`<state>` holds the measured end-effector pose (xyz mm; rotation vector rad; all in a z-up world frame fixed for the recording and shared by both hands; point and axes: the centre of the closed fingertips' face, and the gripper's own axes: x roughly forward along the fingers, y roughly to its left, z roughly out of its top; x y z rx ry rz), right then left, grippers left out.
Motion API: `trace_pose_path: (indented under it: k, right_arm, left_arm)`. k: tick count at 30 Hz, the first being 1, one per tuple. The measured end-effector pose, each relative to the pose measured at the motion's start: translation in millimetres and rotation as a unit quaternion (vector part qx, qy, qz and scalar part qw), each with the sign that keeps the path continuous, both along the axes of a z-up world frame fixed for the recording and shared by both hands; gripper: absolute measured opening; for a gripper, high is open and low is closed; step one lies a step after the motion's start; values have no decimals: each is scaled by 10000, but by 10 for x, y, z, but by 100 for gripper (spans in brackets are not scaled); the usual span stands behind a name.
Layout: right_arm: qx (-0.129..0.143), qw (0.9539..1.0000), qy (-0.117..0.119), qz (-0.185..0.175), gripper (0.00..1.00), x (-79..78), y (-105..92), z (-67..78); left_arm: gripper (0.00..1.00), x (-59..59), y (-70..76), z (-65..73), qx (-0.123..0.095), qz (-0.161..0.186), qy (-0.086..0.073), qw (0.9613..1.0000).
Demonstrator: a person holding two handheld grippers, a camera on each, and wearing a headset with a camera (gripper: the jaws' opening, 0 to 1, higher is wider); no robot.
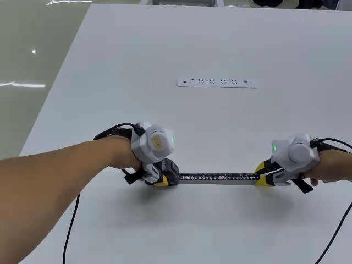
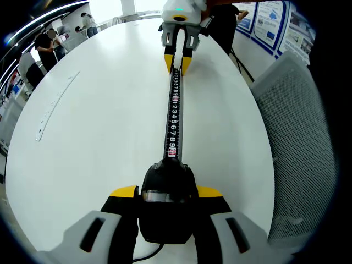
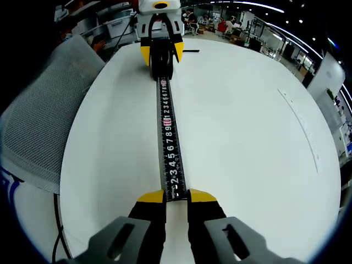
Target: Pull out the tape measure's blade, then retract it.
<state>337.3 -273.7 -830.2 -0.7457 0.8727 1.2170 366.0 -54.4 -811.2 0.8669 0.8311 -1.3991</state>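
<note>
- The left gripper (image 1: 162, 177) sits at about 7 o'clock in the head view, low on the white table (image 1: 231, 38).
- Its jaws are closed narrow on the black case (image 1: 168, 173) of the tape measure; in the left gripper view the yellow tips press the case on both sides.
- The right gripper (image 1: 263, 177) is at about 4 o'clock in the head view, level with the left one and well apart from it.
- Its jaws are pinched nearly together on the free end of the blade (image 1: 217, 177); in the right gripper view the tips clamp the blade just by the lowest numbers.
- The blade is drawn out and runs straight from 9 to 3 o'clock between the grippers, at or just above the table top, numbers facing up.
- A white strip (image 1: 216, 82) lies on the table at 12 o'clock from the blade, well apart from it.
- A black cable (image 1: 70, 220) trails from the left gripper towards 7 o'clock.
- Grey mesh (image 2: 300, 143) stands beside the table edge at 3 o'clock in the left gripper view.
</note>
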Motion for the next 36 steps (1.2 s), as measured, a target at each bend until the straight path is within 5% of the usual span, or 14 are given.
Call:
trace_pose_path:
  k: [36]
  right_arm:
    - [42, 10000, -10, -70, 15, -26, -19, 30]
  left_arm:
    - [34, 2, 2, 4, -27, -1, -11, 10000]
